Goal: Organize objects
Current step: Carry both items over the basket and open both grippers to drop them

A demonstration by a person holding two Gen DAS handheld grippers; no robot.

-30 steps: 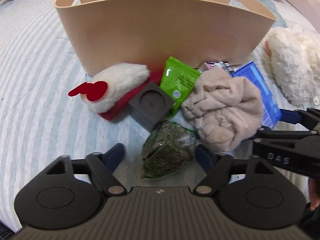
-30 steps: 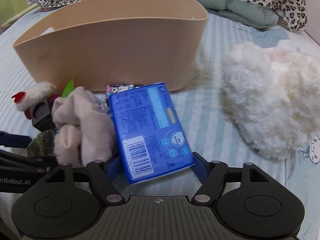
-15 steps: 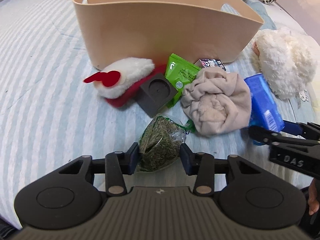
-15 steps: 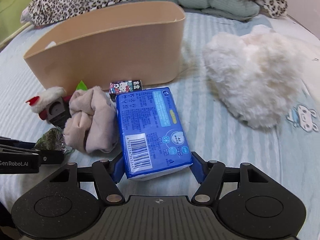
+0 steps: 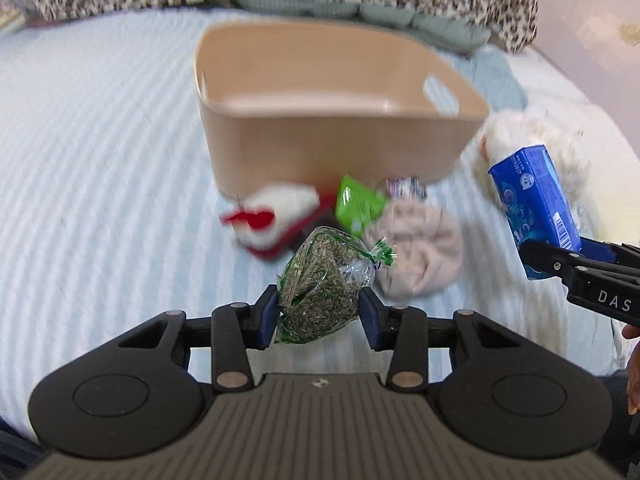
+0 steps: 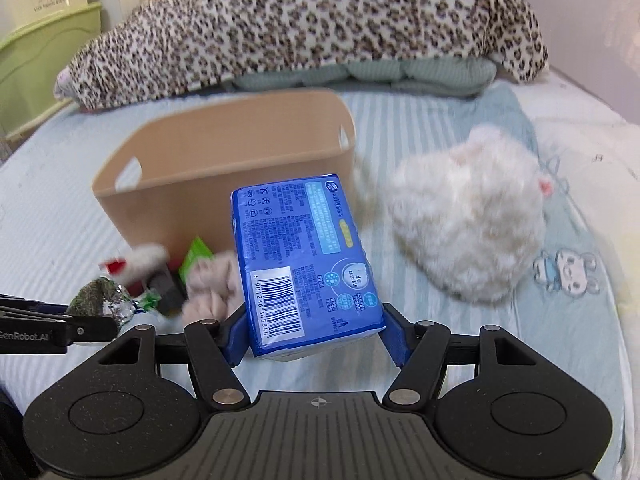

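My left gripper (image 5: 319,316) is shut on a clear bag of dried green herbs (image 5: 324,292) and holds it above the bed. My right gripper (image 6: 314,340) is shut on a blue tissue pack (image 6: 304,260), also lifted; the pack shows in the left wrist view (image 5: 532,204). The tan plastic basket (image 5: 340,148) stands beyond both, its inside bare as far as I see. In front of it lie a white and red plush (image 5: 276,216), a green snack packet (image 5: 358,204), a beige cloth (image 5: 416,248) and a small printed box (image 5: 404,186).
A fluffy white plush (image 6: 468,216) lies right of the basket on the striped bedsheet (image 5: 100,160). A leopard-print pillow (image 6: 304,28) and a grey-green cushion (image 6: 400,74) lie at the back. A green bin (image 6: 44,64) stands at far left.
Both grippers have risen off the bed, the left with the herb bag, the right with the tissue pack. The basket's inside has come into view.
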